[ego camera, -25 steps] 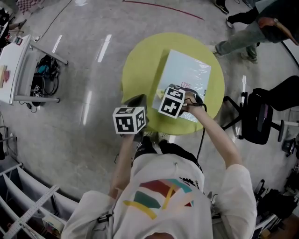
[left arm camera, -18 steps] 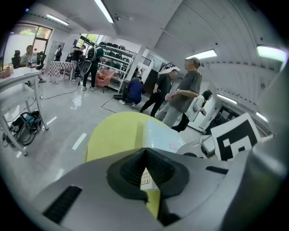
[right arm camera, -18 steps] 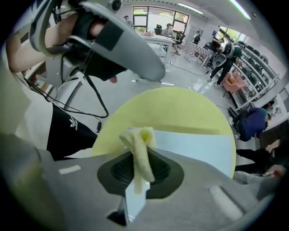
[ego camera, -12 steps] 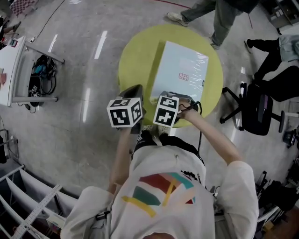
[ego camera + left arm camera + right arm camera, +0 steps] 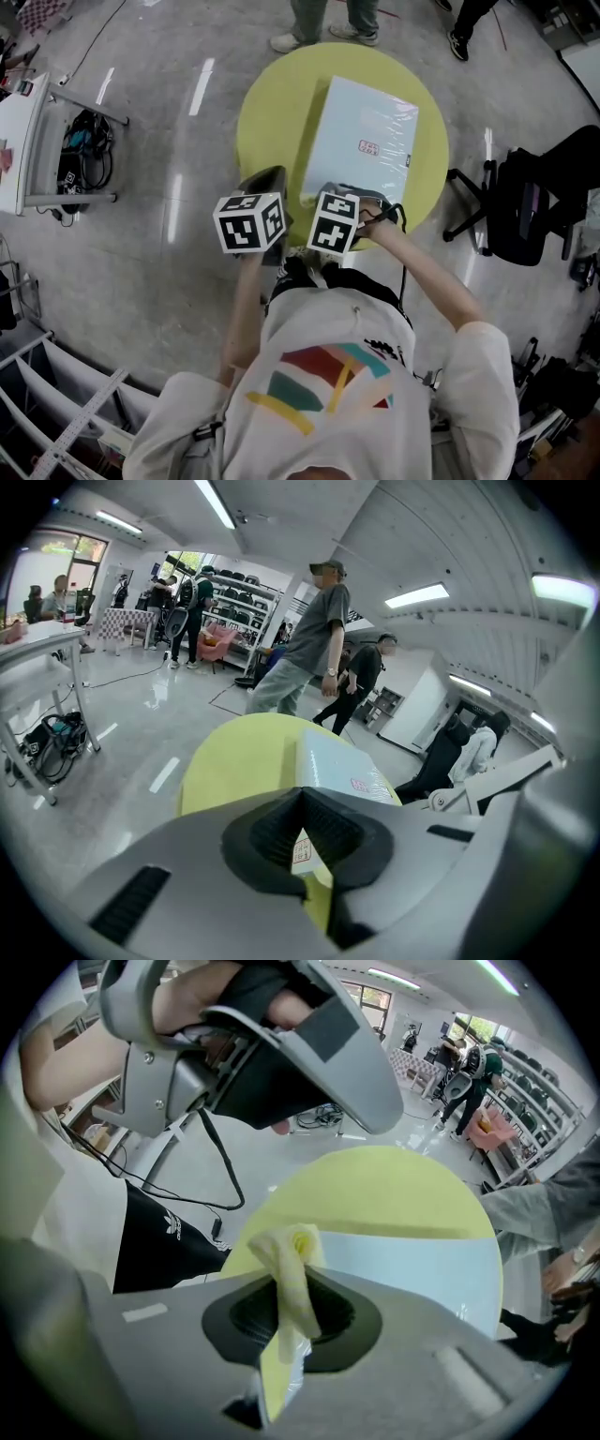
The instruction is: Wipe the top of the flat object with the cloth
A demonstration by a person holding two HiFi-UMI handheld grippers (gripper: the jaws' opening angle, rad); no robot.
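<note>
Pinching: right gripper (image 5: 292,1288) had its jaws clamped on the pale-yellow cloth (image 5: 284,1246). A bunched fold stuck out past the tips and a tail hung below.
Right claw pose: pointed steeply down, at the near end of the pack (image 5: 412,1260).
Contact: could not tell whether the cloth touched the pack's top or sat just above it.
Left gripper (image 5: 302,799): jaws fully together, nothing between them. It sat beside the right one, over the table's near-left rim, off the pack.
Flat object: pale-blue film-wrapped pack (image 5: 361,141) with a small red label. It lay flat on the round yellow-green table (image 5: 267,122), right of centre.
Key relation: almost all of the pack's top lay ahead of the right claw, away from the person. Its long axis ran near to far, leaning slightly right at the far end. The right hand was the nearer one and carried the cloth.
Next move (judgement): likely strokes pushed out along that long axis, then back. The left gripper could steady the near edge if the pack slid.
Surroundings: people's legs (image 5: 356,28) stood just past the table's far rim. A black chair (image 5: 525,225) sat to the right, well apart.
</note>
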